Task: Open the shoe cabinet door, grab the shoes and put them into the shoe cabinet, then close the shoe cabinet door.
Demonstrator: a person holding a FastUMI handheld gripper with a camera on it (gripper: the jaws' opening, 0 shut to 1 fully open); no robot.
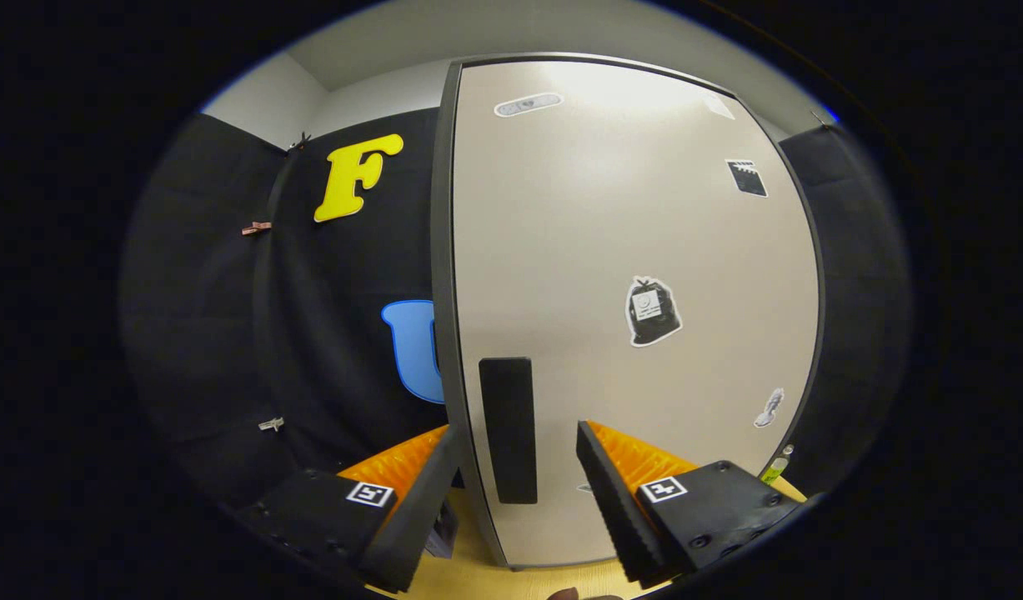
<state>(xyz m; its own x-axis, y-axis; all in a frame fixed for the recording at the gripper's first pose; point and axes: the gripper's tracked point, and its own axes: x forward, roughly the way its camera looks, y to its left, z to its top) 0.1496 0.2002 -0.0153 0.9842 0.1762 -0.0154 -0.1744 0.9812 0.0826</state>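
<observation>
Yellowish wood floor (478, 575) shows nearest, under the gripper (515, 500), whose two fingers stand wide apart with nothing pressed between them. They straddle the near, left edge of the shoe cabinet door (628, 250): the left finger lies just outside that edge, the right finger in front of the door's pale face. Between them, close to the edge and low on the panel, sits a dark upright handle (508, 429), a slim vertical strip. Whether either finger touches the door I cannot tell.

Farther up and to the right the door carries a few stickers, among them a dark bag-shaped sticker (652, 312) near the middle. Left of the cabinet hangs the booth's black cloth wall (311, 333), with grey ceiling (519, 33) beyond.

Judging by its flat, glossy look, the door is a stiff, rigid panel, fairly light on its hinges, and smooth enough for fingers to slip on the bare face. The best hold seems to be the dark strip or the door's edge beside it, pinched and drawn outward. No shoes can be made out yet.
</observation>
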